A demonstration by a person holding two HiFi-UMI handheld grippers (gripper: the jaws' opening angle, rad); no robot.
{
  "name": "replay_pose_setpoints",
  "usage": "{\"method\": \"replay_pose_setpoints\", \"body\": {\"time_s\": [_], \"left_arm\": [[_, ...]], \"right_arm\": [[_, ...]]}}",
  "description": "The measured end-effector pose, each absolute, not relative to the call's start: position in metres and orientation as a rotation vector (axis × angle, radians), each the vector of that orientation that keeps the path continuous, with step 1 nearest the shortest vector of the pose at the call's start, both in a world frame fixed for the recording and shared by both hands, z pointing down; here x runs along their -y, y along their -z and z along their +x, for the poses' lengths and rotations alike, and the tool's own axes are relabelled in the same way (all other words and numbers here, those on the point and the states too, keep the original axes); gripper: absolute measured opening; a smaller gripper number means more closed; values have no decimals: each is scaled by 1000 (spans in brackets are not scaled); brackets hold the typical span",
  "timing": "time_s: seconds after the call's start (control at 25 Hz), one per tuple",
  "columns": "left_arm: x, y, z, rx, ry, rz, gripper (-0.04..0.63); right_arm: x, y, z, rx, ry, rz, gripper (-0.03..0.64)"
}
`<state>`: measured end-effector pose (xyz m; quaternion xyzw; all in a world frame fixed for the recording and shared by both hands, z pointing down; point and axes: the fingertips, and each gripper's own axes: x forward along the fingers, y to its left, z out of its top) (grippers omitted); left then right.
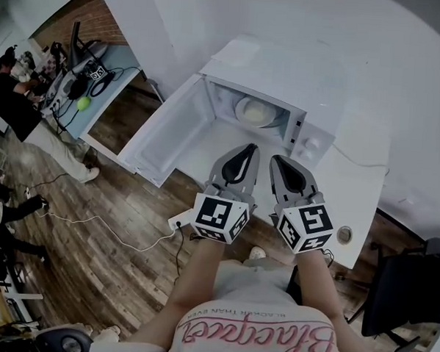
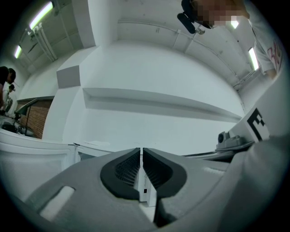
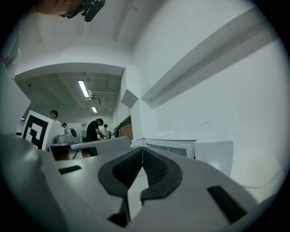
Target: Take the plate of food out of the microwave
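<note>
A white microwave (image 1: pixel 273 68) stands on a white table (image 1: pixel 355 190) with its door (image 1: pixel 167 132) swung wide to the left. Inside, toward the back, sits a pale plate of food (image 1: pixel 254 111). My left gripper (image 1: pixel 250 147) and right gripper (image 1: pixel 274 158) hover side by side just in front of the open cavity, both pointing at it and apart from the plate. In the left gripper view the left gripper (image 2: pixel 141 150) has its jaws together with nothing between them. The right gripper (image 3: pixel 142 150) looks the same in its own view, beside the microwave (image 3: pixel 177 147).
The microwave's control panel with knobs (image 1: pixel 311 144) is right of the cavity. A small round object (image 1: pixel 344 234) lies near the table's front edge. A power strip (image 1: pixel 179 222) and cables lie on the wooden floor. A person (image 1: pixel 10 102) stands at a desk far left; a black chair (image 1: pixel 405 288) is at right.
</note>
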<state>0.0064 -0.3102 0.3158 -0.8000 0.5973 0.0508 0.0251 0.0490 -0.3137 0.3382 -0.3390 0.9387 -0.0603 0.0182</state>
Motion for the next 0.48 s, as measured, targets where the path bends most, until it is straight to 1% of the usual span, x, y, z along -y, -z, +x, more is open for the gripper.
{"method": "replay_pose_setpoints", "body": {"time_s": [0.4,0.48], "left_arm": [[325,-328,3,-1881,-117,-2479,6],[325,-333,3,-1887,-113,-2490,23]], "right_arm": [[329,-346,42,-2935,214,-1007,12],[330,-349,41,-2939,222,-1003,12]]}}
